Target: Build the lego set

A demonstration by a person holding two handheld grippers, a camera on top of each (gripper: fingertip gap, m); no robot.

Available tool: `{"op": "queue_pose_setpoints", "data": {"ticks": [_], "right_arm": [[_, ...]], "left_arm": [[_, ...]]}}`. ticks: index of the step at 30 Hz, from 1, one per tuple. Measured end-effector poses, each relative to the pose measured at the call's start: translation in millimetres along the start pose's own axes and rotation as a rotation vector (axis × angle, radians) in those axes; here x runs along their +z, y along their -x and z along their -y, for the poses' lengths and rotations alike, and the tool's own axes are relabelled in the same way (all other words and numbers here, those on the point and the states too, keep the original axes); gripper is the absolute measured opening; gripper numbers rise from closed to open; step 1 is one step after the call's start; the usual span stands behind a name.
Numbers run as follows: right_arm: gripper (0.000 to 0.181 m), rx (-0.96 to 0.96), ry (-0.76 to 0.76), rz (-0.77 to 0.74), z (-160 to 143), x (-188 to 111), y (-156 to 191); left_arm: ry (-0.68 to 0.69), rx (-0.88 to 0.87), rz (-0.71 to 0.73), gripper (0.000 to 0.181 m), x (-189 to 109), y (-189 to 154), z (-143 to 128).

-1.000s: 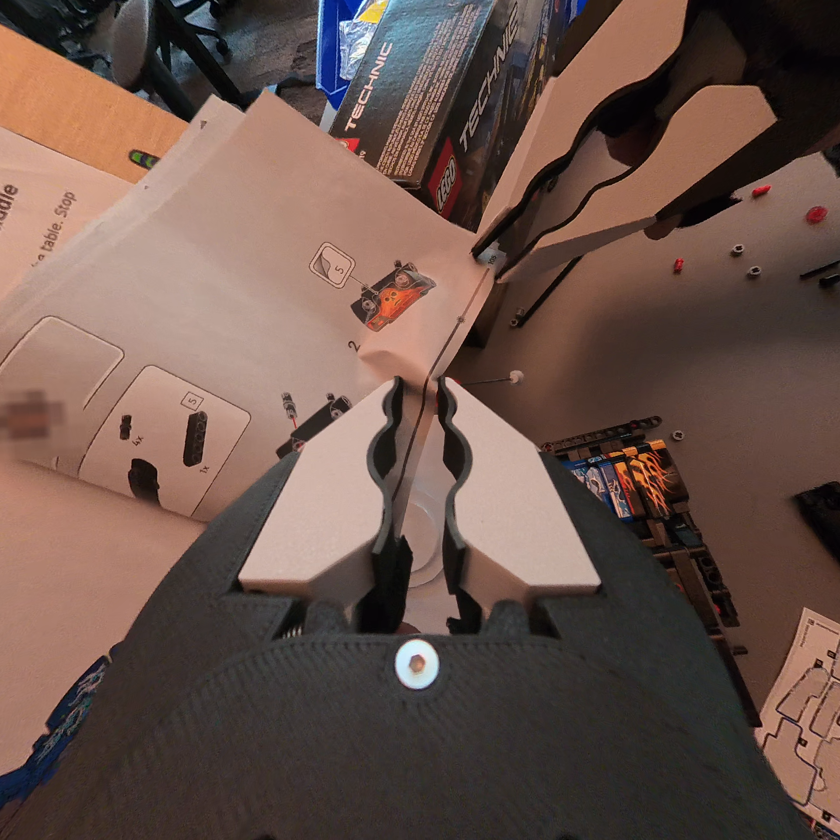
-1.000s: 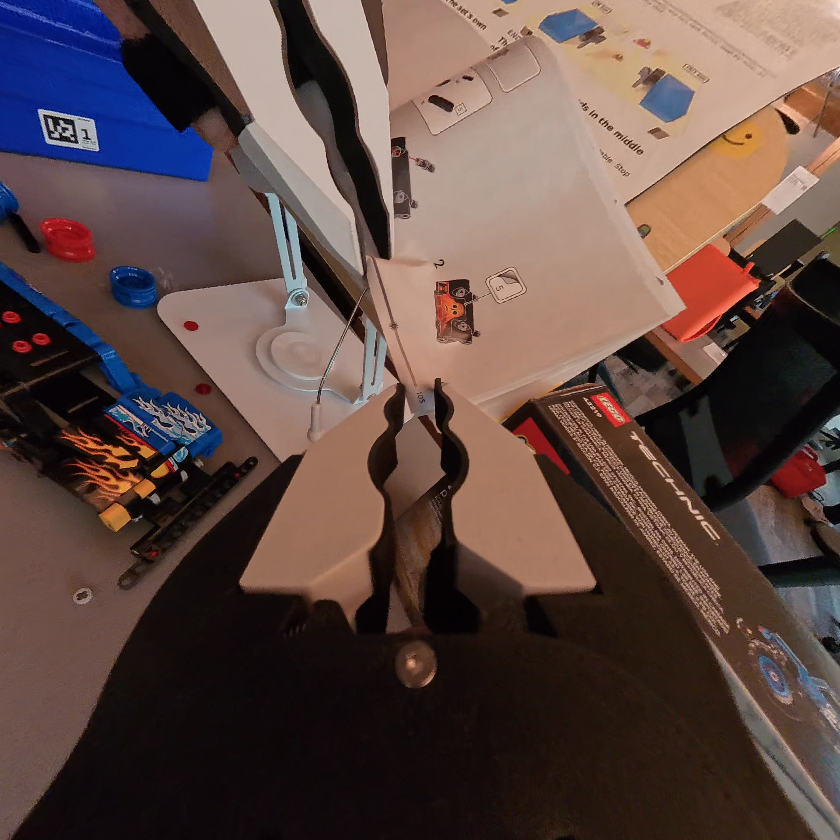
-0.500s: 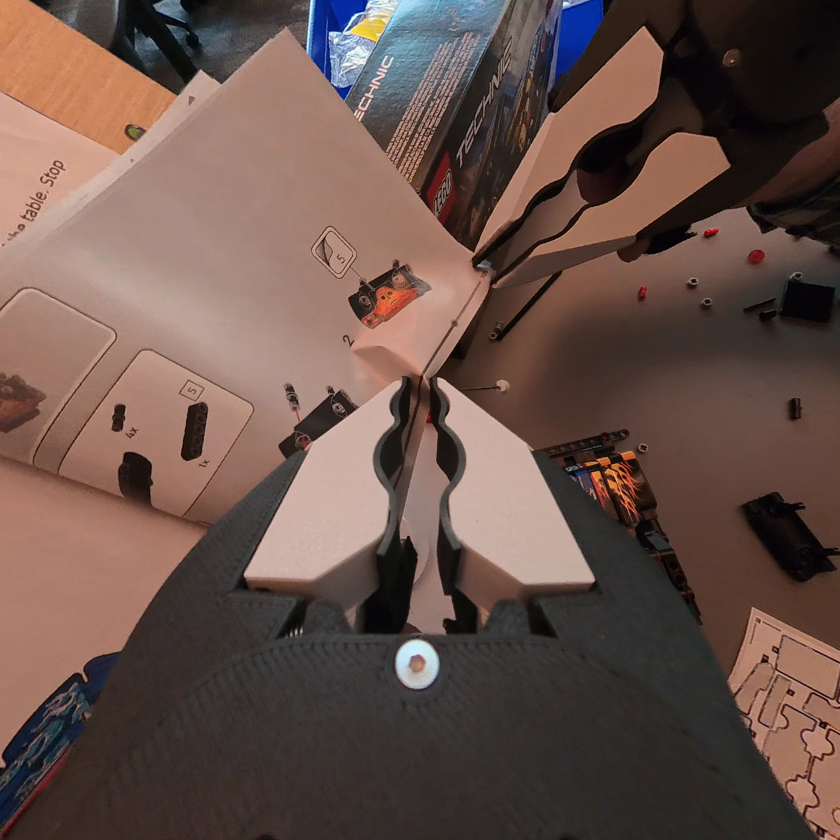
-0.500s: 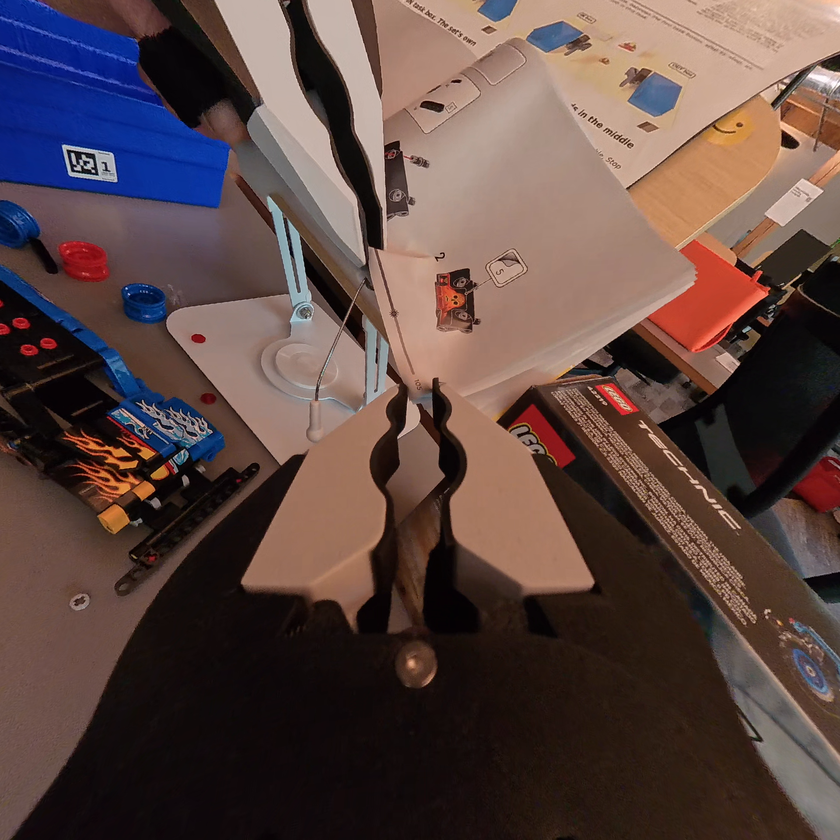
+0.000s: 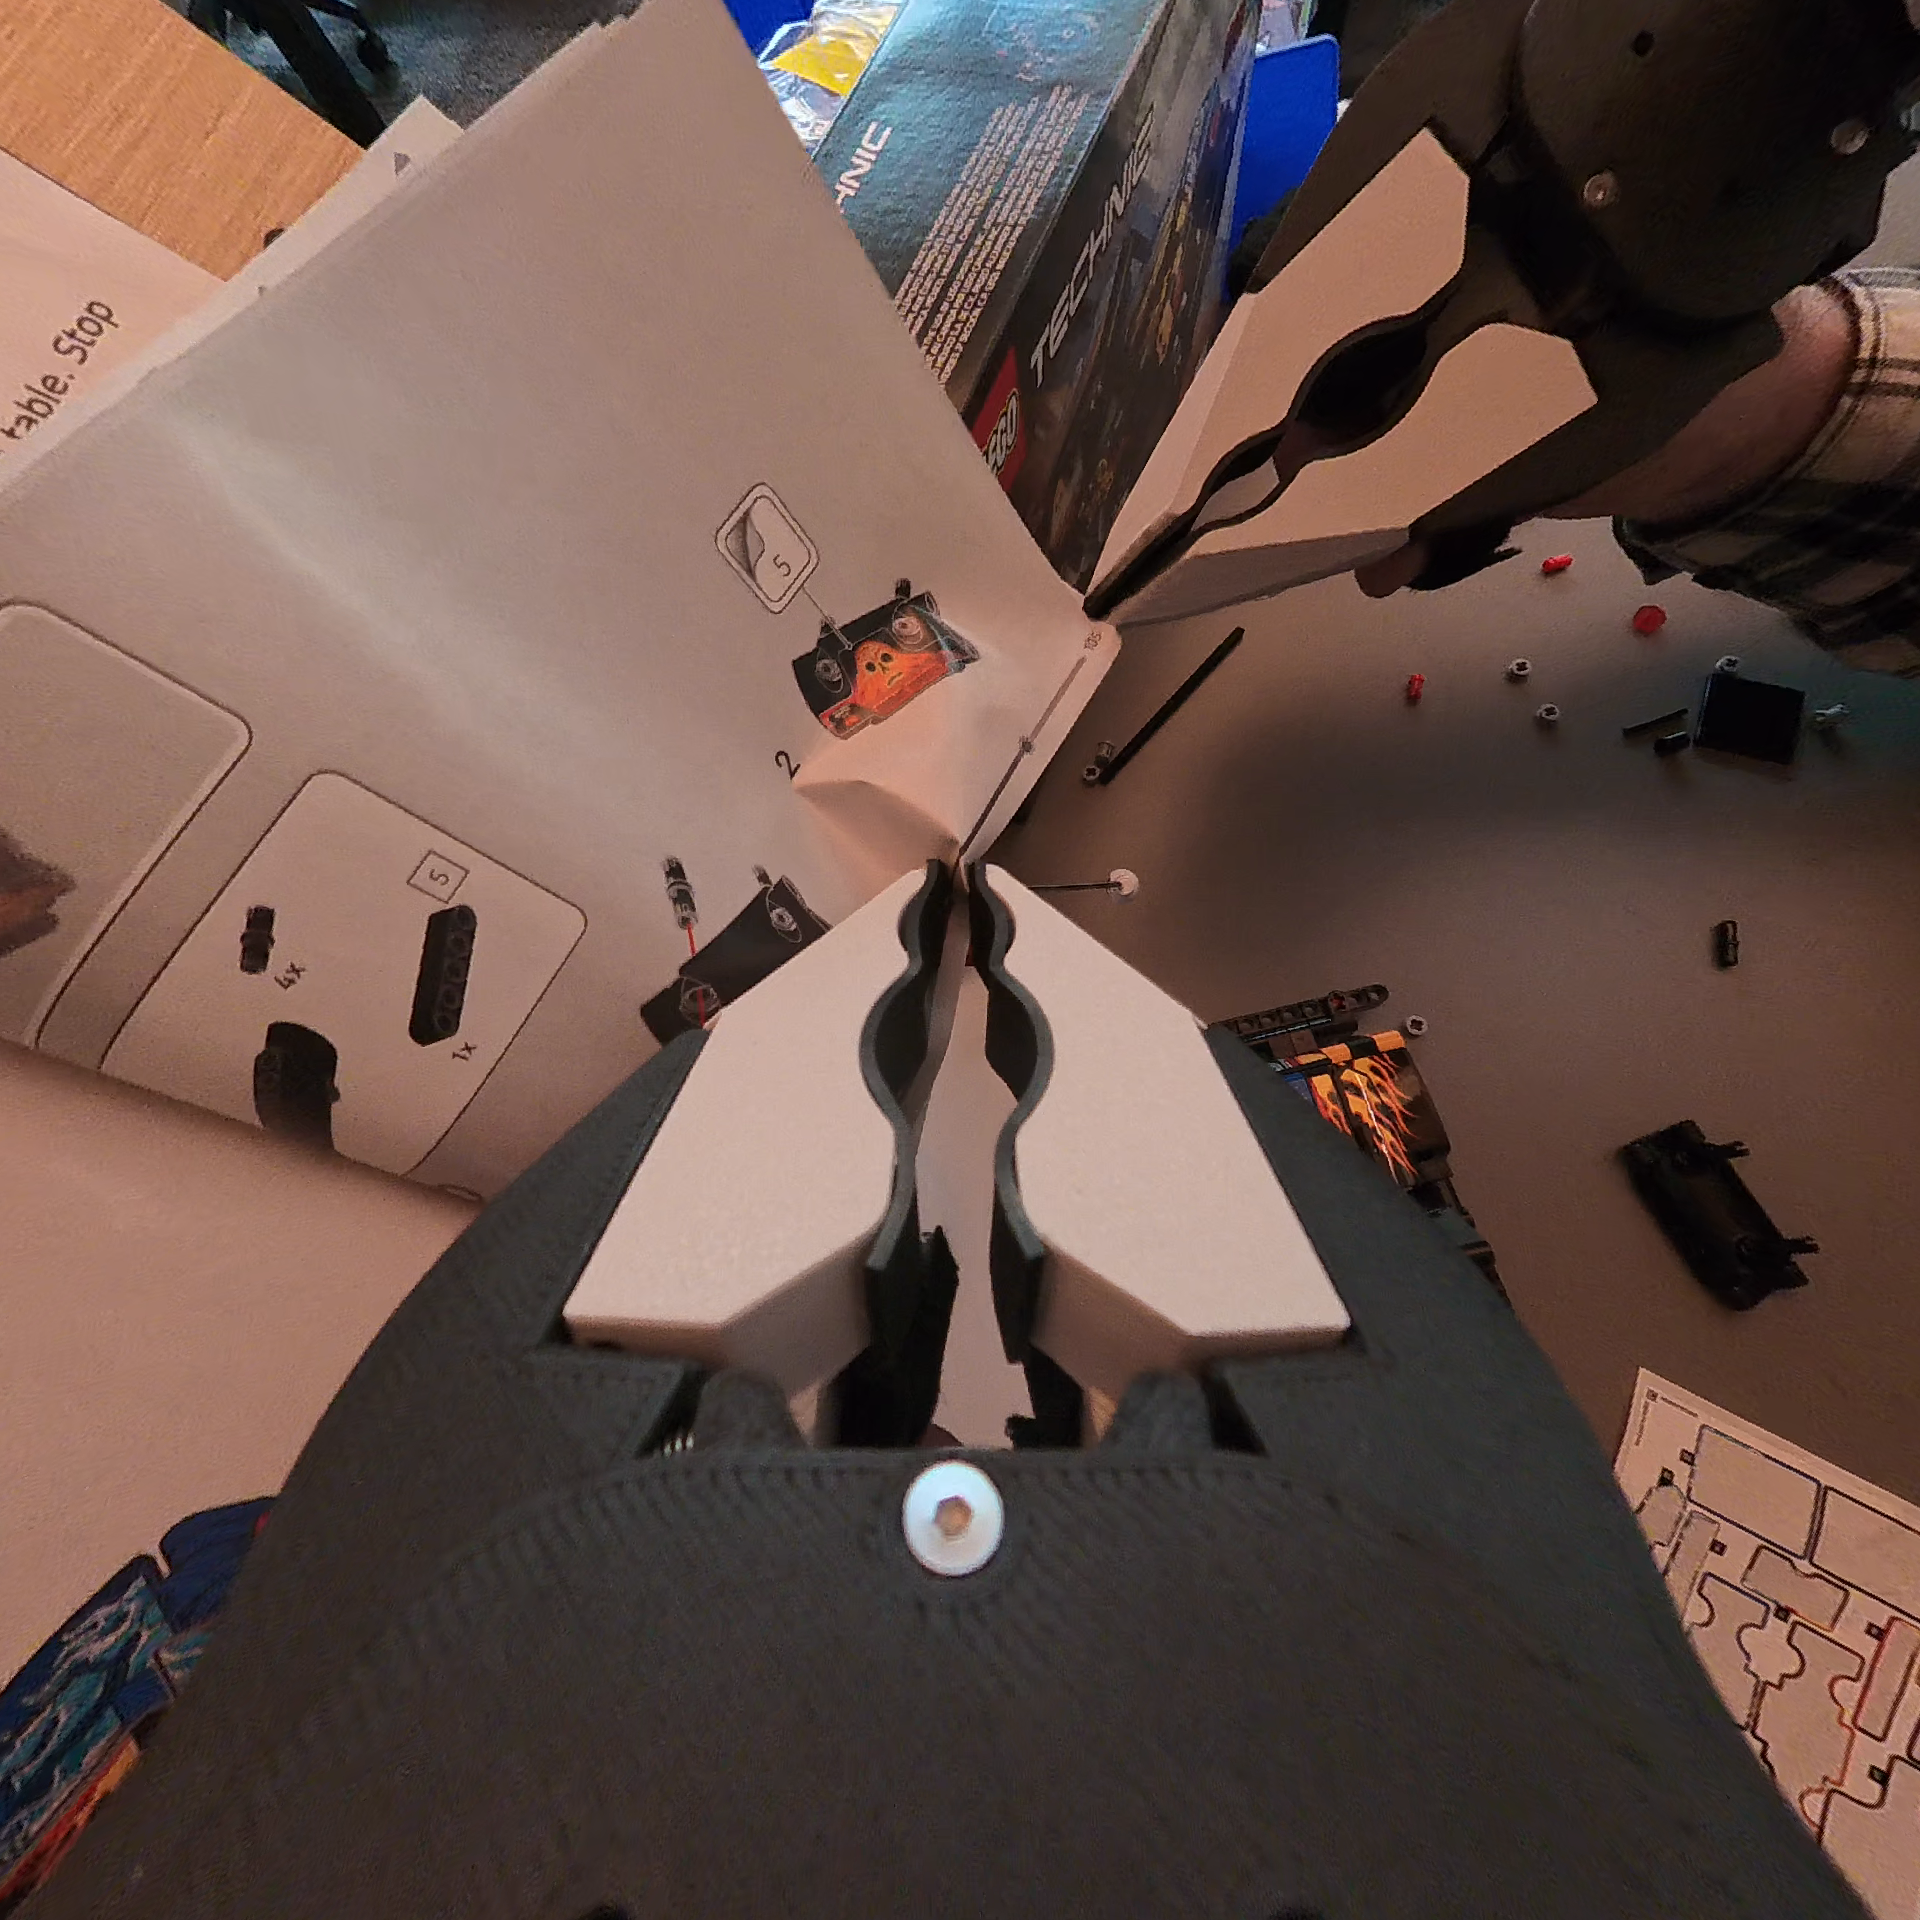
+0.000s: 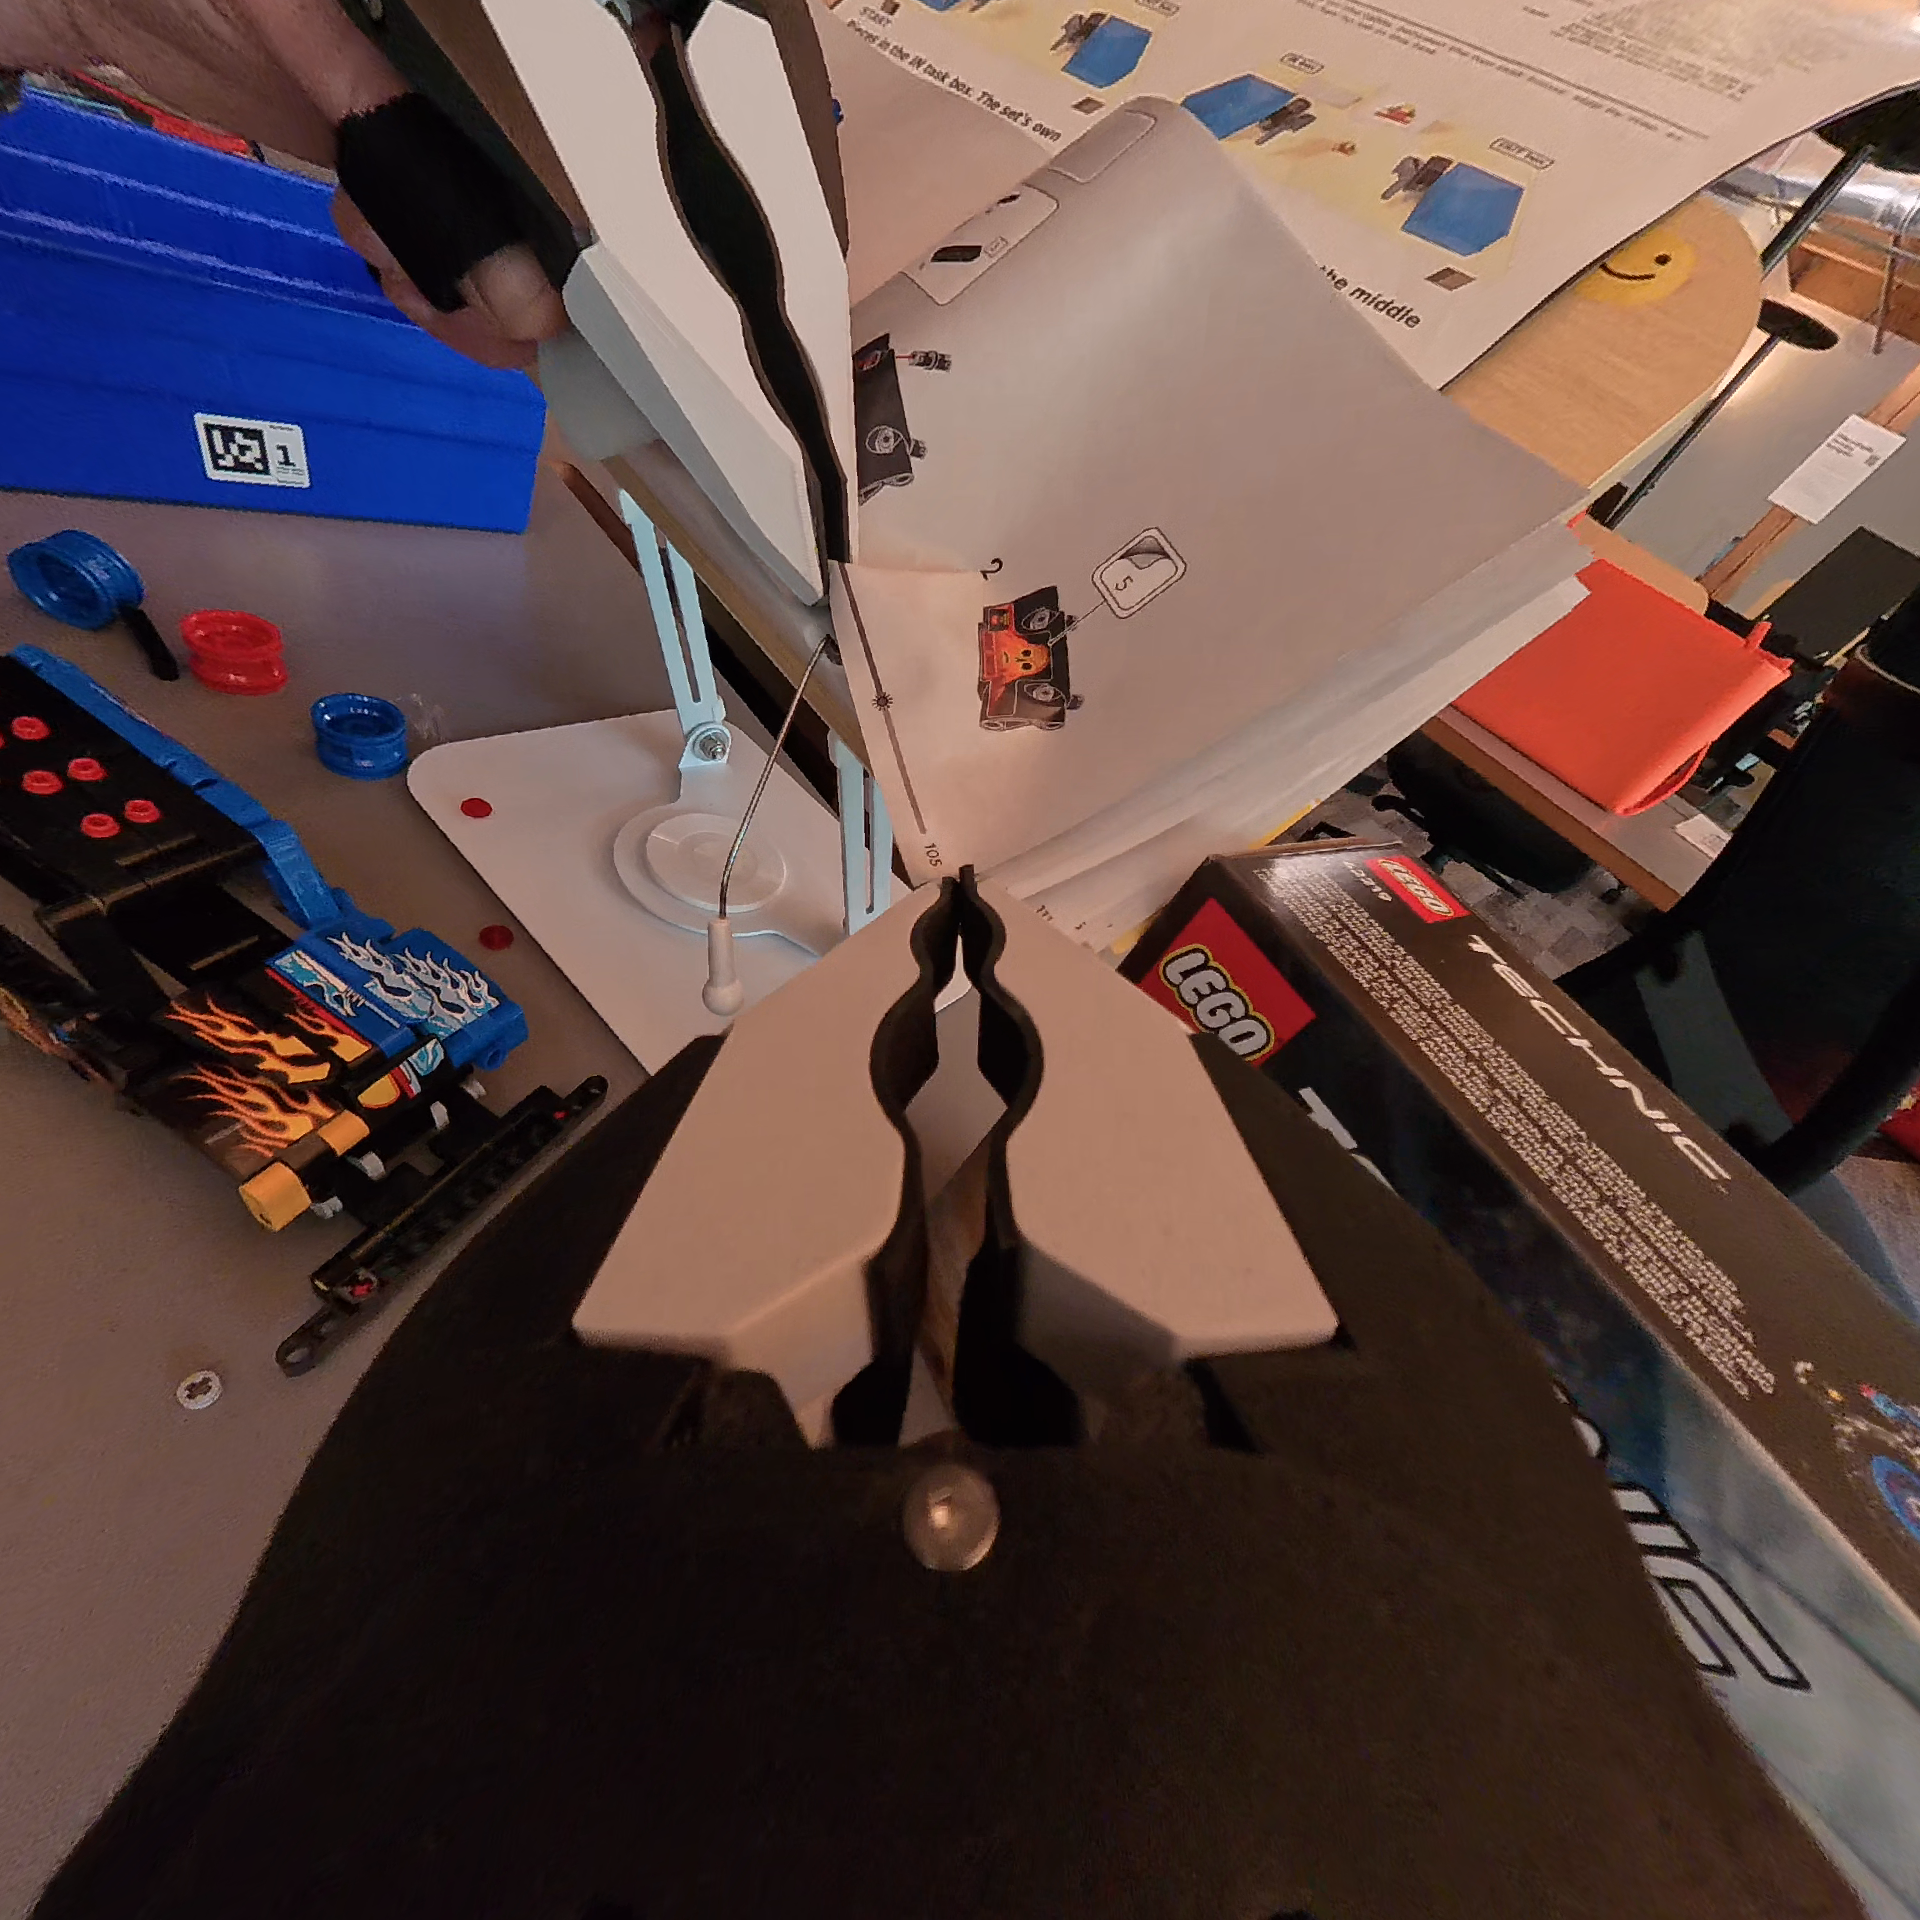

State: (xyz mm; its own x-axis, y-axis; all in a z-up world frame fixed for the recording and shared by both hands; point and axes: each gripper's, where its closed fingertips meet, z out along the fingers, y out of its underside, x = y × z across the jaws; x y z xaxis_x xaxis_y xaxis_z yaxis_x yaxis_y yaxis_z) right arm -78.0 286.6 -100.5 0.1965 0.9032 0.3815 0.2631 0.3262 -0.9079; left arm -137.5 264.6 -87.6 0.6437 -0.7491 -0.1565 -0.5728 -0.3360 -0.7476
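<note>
The open instruction booklet (image 5: 540,499) stands on a white stand, and one page (image 6: 1195,499) is lifted off it. My left gripper (image 5: 954,878) is shut on that page's edge near the spine end; it also shows in the right wrist view (image 6: 831,556). My right gripper (image 6: 961,881) is shut with its tips pinching the page's numbered corner; it shows in the left wrist view (image 5: 1096,608) at the upper right. The part-built Lego car with flame stickers (image 6: 312,1049) lies on the grey table, also in the left wrist view (image 5: 1361,1101).
The Lego box (image 6: 1455,1091) lies right of the booklet. The white stand base (image 6: 561,821), blue bin (image 6: 208,343), blue wheels (image 6: 358,732) and a red wheel (image 6: 231,649) are at left. A sticker sheet (image 5: 1787,1590), a black part (image 5: 1714,1216) and small loose pieces (image 5: 1527,675) lie on the table.
The page corner has slid from deep between my right fingers out to their very tips. My left jaws have closed tighter on the page. Both grippers have drawn back a little.
</note>
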Motion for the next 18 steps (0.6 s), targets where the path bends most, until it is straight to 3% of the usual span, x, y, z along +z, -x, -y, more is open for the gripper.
{"op": "queue_pose_setpoints", "data": {"ticks": [1, 11, 18], "right_arm": [[0.000, -0.002, 0.001, 0.001, 0, 0, 0], [0.000, -0.003, 0.015, -0.004, -3, 3, 2], [0.000, 0.012, 0.023, -0.013, -5, 3, -1]], "left_arm": [[0.001, 0.000, -0.001, 0.003, 0, 0, 0], [-0.049, 0.025, 0.018, 0.000, -8, -4, 2], [-0.172, 0.008, 0.107, 0.000, -31, -5, 7]]}}
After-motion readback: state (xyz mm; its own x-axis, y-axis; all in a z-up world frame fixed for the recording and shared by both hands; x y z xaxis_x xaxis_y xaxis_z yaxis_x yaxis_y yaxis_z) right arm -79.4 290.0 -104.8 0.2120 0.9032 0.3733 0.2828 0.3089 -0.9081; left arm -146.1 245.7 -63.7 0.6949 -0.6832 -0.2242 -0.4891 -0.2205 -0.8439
